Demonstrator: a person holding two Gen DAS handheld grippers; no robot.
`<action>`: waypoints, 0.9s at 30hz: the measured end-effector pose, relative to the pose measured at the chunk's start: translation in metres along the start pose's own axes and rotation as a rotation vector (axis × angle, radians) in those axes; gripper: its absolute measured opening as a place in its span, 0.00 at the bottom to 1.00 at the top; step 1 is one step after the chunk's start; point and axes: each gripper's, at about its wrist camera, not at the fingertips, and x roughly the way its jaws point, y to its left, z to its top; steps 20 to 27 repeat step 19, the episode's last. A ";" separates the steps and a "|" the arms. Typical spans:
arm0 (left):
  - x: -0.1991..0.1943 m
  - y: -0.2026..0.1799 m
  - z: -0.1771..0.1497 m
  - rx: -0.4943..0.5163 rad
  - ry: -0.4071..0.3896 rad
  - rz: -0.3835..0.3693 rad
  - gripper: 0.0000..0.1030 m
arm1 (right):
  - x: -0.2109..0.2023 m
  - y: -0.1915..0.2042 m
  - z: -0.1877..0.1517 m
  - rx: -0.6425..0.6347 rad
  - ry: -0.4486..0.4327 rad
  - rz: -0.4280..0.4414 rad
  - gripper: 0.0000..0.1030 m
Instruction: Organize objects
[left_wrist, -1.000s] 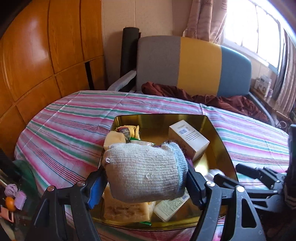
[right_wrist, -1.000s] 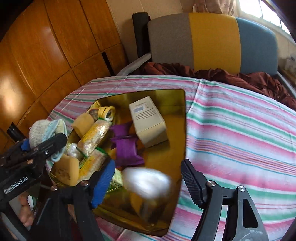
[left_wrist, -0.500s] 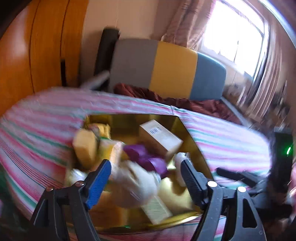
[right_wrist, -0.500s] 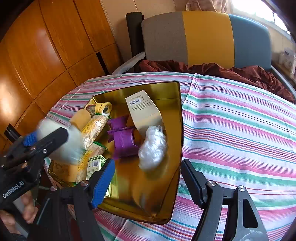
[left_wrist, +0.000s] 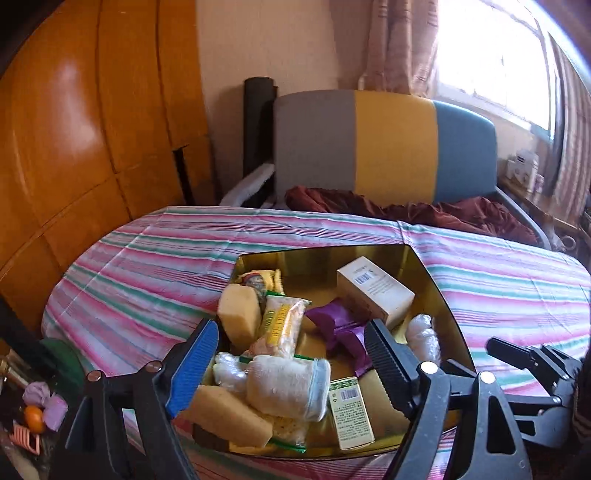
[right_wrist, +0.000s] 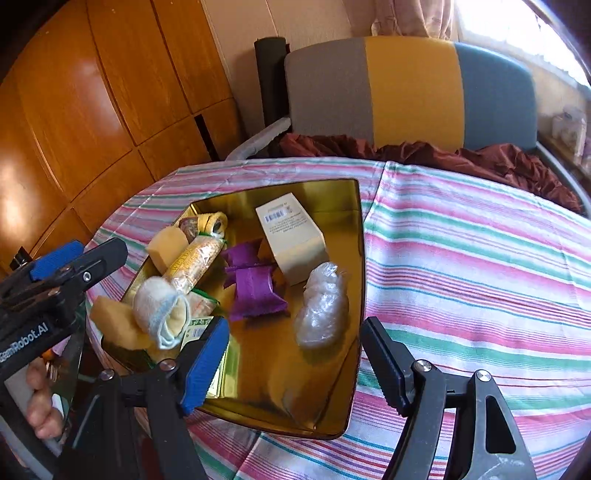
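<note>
My left tongs (left_wrist: 291, 363) are spread wide, nothing pinched. The rolled sock (left_wrist: 288, 384) lies in the near part of the gold tray (left_wrist: 436, 295), in view between the two pads but clear of both, resting on a yellow sponge (left_wrist: 229, 415) and a noodle packet. Just right of it is a small green-label box (left_wrist: 351, 413), lying flat.

My right tongs (right_wrist: 295, 358) are also open and empty, hovering over the tray's near edge. From that camera the sock (right_wrist: 159, 310) sits left of the blue pad, outside the gap. A clear plastic bundle (right_wrist: 323, 306) lies on the tray floor beyond the gap, not touched.

Mid tray: purple wrapper (right_wrist: 253, 282), long snack packet (left_wrist: 280, 325), second sponge (left_wrist: 240, 314) on the left side. Further back is a cream carton (left_wrist: 373, 293), tilted, and a yellow tape roll (right_wrist: 214, 221) in the far left corner.

The tray sits on the striped bench (right_wrist: 461, 258). Behind it is a grey-yellow-blue chair (left_wrist: 388, 144) with dark red cloth on the seat. A person's fingers (right_wrist: 40, 402) show at the lower left in the right view, on the left tool's handle.
</note>
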 end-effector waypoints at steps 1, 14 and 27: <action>-0.002 0.000 -0.001 -0.005 0.000 0.009 0.80 | -0.003 0.001 0.000 -0.001 -0.013 -0.015 0.73; -0.018 -0.004 -0.016 -0.032 0.000 -0.012 0.71 | -0.032 0.016 0.000 -0.039 -0.125 -0.098 0.80; -0.021 -0.001 -0.018 -0.034 -0.012 -0.019 0.68 | -0.031 0.019 -0.002 -0.047 -0.117 -0.102 0.80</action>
